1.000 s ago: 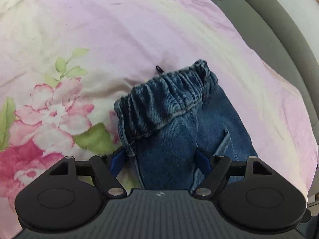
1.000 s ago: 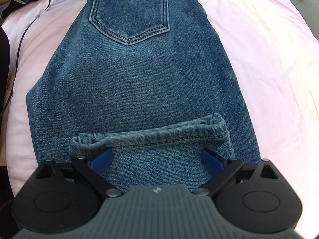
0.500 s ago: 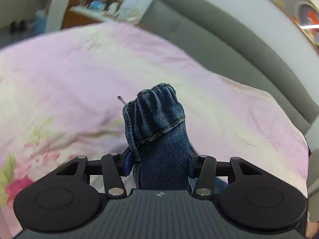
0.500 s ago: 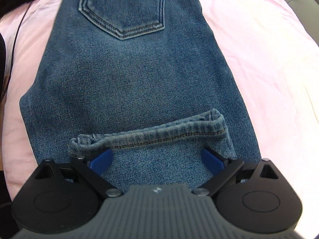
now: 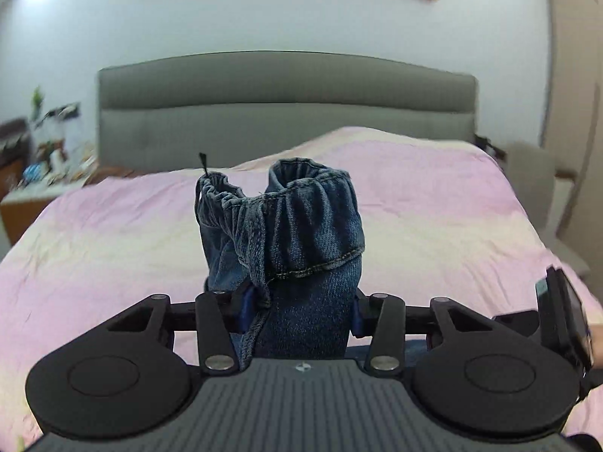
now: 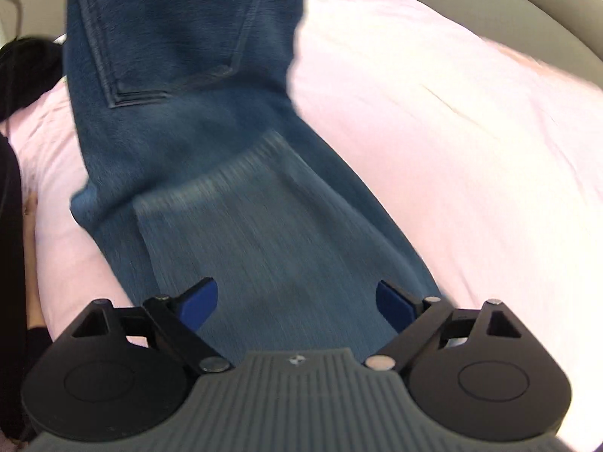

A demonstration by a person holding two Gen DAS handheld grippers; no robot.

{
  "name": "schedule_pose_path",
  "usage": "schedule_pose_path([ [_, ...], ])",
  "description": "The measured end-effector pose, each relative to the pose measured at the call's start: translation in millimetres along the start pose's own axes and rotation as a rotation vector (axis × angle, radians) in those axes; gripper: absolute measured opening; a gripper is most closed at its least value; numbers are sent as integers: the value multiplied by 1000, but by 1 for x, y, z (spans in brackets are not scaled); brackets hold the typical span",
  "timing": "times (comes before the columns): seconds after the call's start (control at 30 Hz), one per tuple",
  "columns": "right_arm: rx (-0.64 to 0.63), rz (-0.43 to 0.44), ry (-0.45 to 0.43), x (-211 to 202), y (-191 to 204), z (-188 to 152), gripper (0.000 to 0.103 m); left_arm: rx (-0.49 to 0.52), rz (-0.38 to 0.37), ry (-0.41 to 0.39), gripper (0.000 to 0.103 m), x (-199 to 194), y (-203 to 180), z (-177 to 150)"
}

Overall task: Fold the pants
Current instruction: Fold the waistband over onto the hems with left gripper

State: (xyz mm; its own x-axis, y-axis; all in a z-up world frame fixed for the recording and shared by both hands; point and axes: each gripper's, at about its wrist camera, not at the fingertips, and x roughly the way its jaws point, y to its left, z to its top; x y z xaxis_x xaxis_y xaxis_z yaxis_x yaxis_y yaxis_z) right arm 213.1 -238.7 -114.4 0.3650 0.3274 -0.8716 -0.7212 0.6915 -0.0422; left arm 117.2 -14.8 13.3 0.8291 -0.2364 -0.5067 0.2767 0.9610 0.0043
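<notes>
— Denim fills the gap of the left gripper point(image 5: 299, 314): the gathered waistband of the pants point(image 5: 297, 226) stands bunched up between its blue pads point(image 5: 247, 303), which press on it from both sides while the jaws are closing.

— And where does the rest of the cloth go?

— Down below the tongs and out of the left wrist view. Beyond it lie the pink bedspread point(image 5: 433, 196) and, farther off, the grey headboard point(image 5: 286, 113).

— What about the right gripper point(image 6: 297, 305)?

— Its jaws stand wide and are closing a little. The pants point(image 6: 211, 113) run between the blue pads point(image 6: 199, 303) as a long blurred strip, from near the tool away to the far left, where a back pocket point(image 6: 169, 37) shows. The pads do not pinch the cloth there; whether they touch it cannot be told through the blur.

— Does the strip lie on the bed?

— The pink bedspread point(image 6: 452, 132) shows on both sides of it; the far end looks raised.
</notes>
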Motion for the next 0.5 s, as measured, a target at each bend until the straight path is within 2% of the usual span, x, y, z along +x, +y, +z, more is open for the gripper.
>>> schedule_pose_path([
  [0.13, 153, -32, 13, -24, -29, -56, 87, 178, -41, 45, 50, 32, -82, -10],
  [0.3, 255, -62, 39, -41, -45, -110, 87, 393, -124, 164, 49, 79, -179, -56],
  [0.4, 282, -58, 49, -48, -48, -131, 87, 506, -145, 235, 49, 103, -216, -92],
  [0.5, 290, -45, 61, -49, -49, -143, 87, 593, -173, 298, 51, 115, -233, -117],
])
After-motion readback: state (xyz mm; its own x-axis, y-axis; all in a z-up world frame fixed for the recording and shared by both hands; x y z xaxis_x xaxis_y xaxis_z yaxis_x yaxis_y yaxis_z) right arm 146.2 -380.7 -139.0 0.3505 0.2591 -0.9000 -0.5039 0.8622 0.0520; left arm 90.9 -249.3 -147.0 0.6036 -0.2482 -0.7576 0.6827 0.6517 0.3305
